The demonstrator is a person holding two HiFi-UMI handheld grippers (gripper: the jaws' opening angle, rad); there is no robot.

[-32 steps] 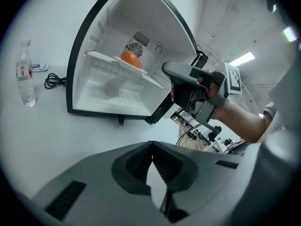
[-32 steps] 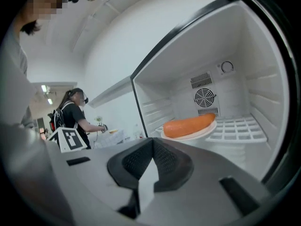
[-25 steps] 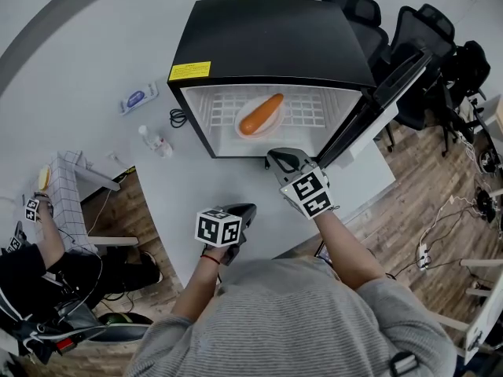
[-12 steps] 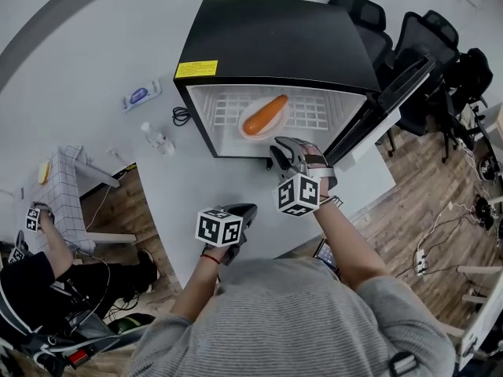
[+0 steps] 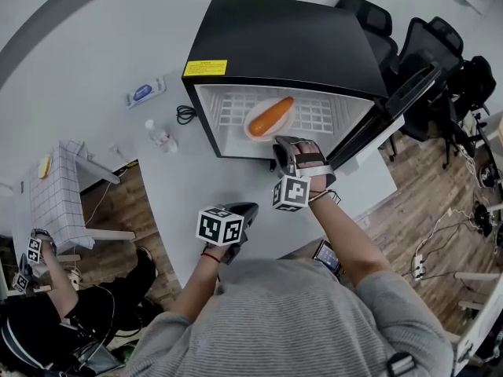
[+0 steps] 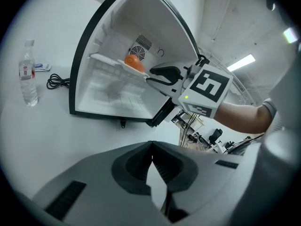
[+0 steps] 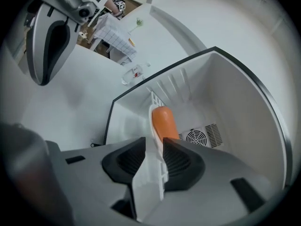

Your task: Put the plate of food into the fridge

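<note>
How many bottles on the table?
1: a clear plastic bottle stands on the table, left of the open fridge, beside a coiled black cable. The fridge could hide others.

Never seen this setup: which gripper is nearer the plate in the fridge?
Right. The right gripper is at the fridge's front, near the plate; its jaws have just been opening, the shelf's edge between them. The left gripper is farther back over the table.
</note>
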